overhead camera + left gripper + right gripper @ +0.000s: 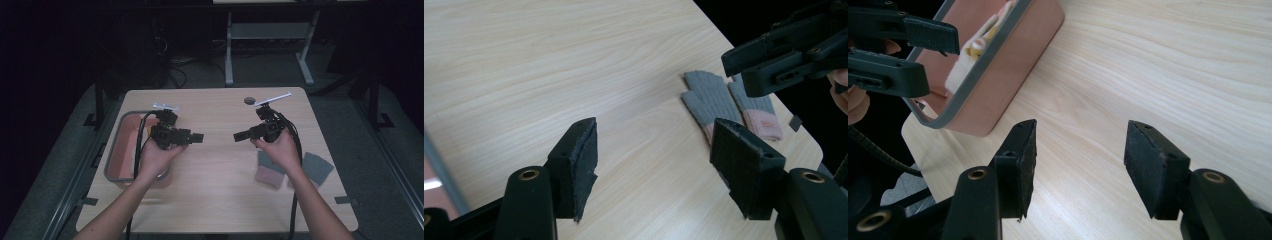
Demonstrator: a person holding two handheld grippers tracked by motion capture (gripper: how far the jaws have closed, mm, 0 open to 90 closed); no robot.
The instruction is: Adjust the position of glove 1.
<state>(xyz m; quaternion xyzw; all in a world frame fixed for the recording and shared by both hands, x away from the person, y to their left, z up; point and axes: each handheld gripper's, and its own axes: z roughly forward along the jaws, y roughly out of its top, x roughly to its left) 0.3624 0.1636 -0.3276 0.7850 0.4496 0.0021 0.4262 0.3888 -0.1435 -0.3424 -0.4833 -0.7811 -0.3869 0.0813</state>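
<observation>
Both tongs hang above the light wooden worktop (220, 190), jaws apart and empty, tips facing each other — left tongs (196, 138), right tongs (239, 135). Grey knitted gloves with pink cuffs (729, 102) lie near the worktop's right edge, below the right tongs; a pink grey-rimmed plastic bin (116, 150) sits at its left edge.

Matt wood-grain table (549, 65), ribbed knit gloves (724, 102), smooth plastic bin (998, 75)

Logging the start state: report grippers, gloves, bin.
Left gripper open, right gripper open, both empty. Gloves flat by table's right edge. Pink bin left. Nothing between.
</observation>
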